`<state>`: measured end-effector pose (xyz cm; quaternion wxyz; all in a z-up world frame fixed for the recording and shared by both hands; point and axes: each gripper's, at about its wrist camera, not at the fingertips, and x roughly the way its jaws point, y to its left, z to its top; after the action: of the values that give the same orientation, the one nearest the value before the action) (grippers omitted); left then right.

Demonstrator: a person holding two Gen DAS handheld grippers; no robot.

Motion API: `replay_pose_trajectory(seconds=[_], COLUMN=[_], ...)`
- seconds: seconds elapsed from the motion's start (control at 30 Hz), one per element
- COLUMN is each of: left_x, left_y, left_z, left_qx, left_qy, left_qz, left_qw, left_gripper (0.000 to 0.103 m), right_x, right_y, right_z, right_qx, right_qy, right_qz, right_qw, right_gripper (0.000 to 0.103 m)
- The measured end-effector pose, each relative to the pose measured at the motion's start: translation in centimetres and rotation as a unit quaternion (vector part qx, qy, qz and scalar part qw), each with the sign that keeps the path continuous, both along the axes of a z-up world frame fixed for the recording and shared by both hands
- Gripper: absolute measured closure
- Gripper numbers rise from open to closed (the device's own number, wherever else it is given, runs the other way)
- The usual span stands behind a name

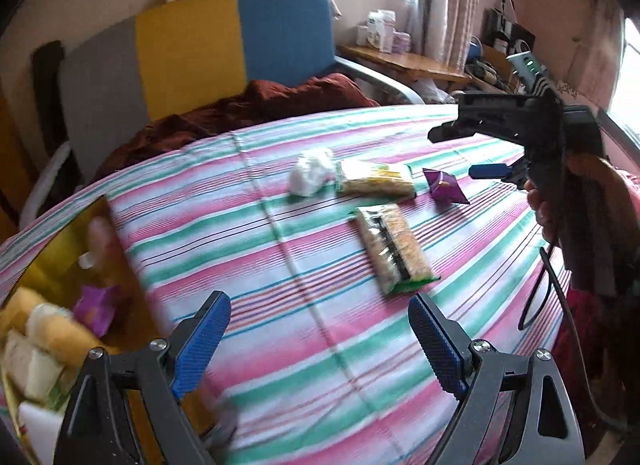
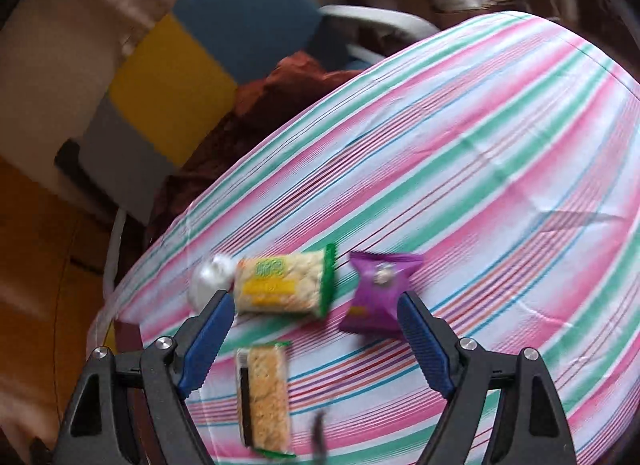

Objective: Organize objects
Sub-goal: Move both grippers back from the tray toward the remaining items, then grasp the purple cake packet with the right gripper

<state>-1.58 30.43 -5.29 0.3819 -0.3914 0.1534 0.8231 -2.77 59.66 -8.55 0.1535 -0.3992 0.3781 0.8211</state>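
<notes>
Snack packets lie on the striped tablecloth (image 1: 320, 345): a white wrapped lump (image 1: 310, 171), a yellow-green cracker pack (image 1: 376, 179), a purple packet (image 1: 444, 187) and a long cracker pack (image 1: 394, 251). My left gripper (image 1: 320, 341) is open and empty above the cloth, short of the long pack. A gold box (image 1: 60, 265) at the left holds several snacks. My right gripper (image 2: 314, 329) is open and empty over the packs, with the cracker pack (image 2: 282, 285), the purple packet (image 2: 378, 291) and the long pack (image 2: 264, 397) around it. It also shows in the left wrist view (image 1: 486, 171).
A sofa (image 1: 192, 53) with grey, yellow and blue panels stands behind the table, with a dark red blanket (image 1: 256, 105) on it. A wooden shelf (image 1: 404, 61) with bottles is at the back right. The right hand (image 1: 580, 201) and a cable (image 1: 544, 289) are at the right.
</notes>
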Motion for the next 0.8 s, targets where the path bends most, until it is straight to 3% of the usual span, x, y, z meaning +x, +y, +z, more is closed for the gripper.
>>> replay_pose_trajectory(seconds=[0.3,0.5,0.57,0.67,0.8], left_x=[-2.7,-3.4,-4.1,-3.2,-3.4], left_y=[7.7,11.9,12.6,12.2,11.5], left_z=[-2.3,-5.0,-6.8,-7.4,-7.4], left_qx=[-0.015,-0.05,-0.067,-0.051,-0.034], left_qy=[-0.055,-0.057,-0.072,-0.01,-0.02], left_qz=[-0.015,-0.023,-0.017,-0.026,-0.024], left_qw=[0.9983,0.9969,0.995,0.9983,0.9989], left_gripper=[0.012,0.012,0.017,0.018,0.019], right_x=[-0.2,0.1,-0.1,0.0,0.1], right_y=[0.6,1.2,1.0,1.0,1.4], right_z=[-0.4,-0.6,-0.8,-0.8,-0.9], right_qx=[0.022,0.02,0.023,0.031,0.037], right_qy=[-0.034,-0.047,-0.052,-0.059,-0.066], right_qz=[0.001,0.001,0.004,0.004,-0.012], right_qw=[0.999,0.999,0.998,0.998,0.997], right_gripper=[0.017,0.017,0.017,0.017,0.017])
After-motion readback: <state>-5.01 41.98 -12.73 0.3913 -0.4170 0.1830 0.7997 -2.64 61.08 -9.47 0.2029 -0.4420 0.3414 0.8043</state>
